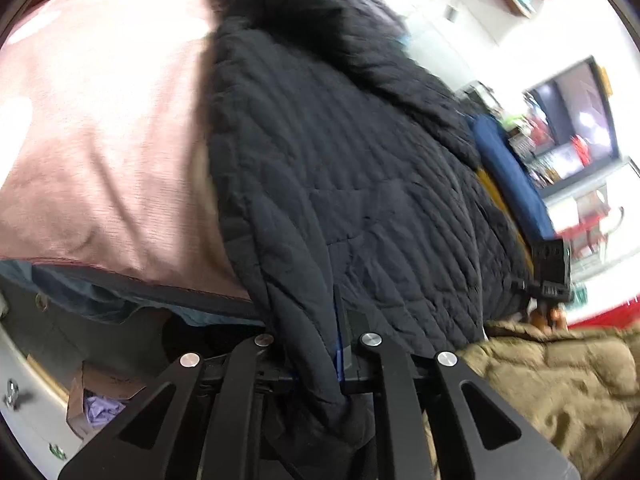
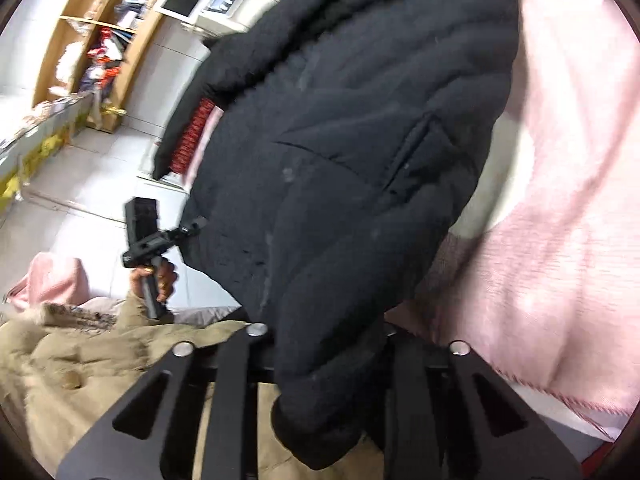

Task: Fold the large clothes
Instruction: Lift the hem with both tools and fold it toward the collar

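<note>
A large black quilted jacket [image 1: 352,168] lies across a pink blanket [image 1: 100,140] on a bed. My left gripper [image 1: 320,364] is shut on the jacket's hem edge, cloth bunched between the fingers. In the right wrist view the same black jacket [image 2: 352,140] fills the middle, and my right gripper [image 2: 324,360] is shut on its other lower corner. The left gripper [image 2: 160,236], held in a hand, shows at the jacket's far edge. The right gripper's body [image 1: 550,276] shows at the right in the left wrist view.
A tan padded coat [image 1: 560,384] lies beside the black jacket, also in the right wrist view [image 2: 80,368]. A blue garment [image 1: 508,172] lies past the jacket. Wooden shelves [image 2: 104,40] and tiled floor [image 2: 100,192] are beyond the bed. A cardboard box [image 1: 100,400] sits below the bed edge.
</note>
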A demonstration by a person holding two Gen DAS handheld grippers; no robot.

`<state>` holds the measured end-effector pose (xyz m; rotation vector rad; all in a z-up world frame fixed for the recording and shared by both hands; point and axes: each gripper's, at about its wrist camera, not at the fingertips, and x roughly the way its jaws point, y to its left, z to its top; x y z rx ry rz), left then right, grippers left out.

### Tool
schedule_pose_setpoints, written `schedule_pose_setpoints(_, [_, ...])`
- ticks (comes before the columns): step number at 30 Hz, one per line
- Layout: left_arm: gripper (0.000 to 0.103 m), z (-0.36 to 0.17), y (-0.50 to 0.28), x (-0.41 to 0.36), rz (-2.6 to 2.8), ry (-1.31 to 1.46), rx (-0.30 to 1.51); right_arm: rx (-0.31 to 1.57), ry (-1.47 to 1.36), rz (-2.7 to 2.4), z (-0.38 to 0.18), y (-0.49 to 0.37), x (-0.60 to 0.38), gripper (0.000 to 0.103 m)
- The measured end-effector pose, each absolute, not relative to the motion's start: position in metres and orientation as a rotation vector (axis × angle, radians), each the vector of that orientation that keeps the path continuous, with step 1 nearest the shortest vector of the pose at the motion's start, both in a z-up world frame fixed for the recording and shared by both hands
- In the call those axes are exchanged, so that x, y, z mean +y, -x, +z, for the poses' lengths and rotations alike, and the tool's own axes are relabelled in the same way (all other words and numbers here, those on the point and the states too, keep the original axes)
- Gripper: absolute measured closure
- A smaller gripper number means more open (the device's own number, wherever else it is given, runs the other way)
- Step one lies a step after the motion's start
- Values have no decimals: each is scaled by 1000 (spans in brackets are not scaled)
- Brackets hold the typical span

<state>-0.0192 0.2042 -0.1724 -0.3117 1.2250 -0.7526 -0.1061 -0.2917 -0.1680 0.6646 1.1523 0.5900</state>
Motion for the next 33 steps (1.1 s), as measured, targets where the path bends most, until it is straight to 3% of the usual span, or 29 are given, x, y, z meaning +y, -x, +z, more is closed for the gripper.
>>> schedule_pose_setpoints(4, [93,-161,37,196,-919,260,1232,1145,-661,618,-147,125,-301,87])
schedule_pose_setpoints(10, [93,-171,32,202,-900,302,1254,1161,-738,602,-160,113,-305,87])
schedule_pose_setpoints(14, [93,-137,21,200,-874,315,1155,1115,-689,633,-133,83,-307,87])
schedule_pose_setpoints(18, [93,-85,-12,204,-768,357,996,1044,-633,657,-97,40,-321,87])
schedule_pose_setpoints(24, [92,-40,-80,183,-685,332,842,918,-856,620,-59,-70,-377,86])
schedule_pose_setpoints(33, [88,-38,-209,135,-491,327,950,954,-1035,438,-85,-188,-404,85])
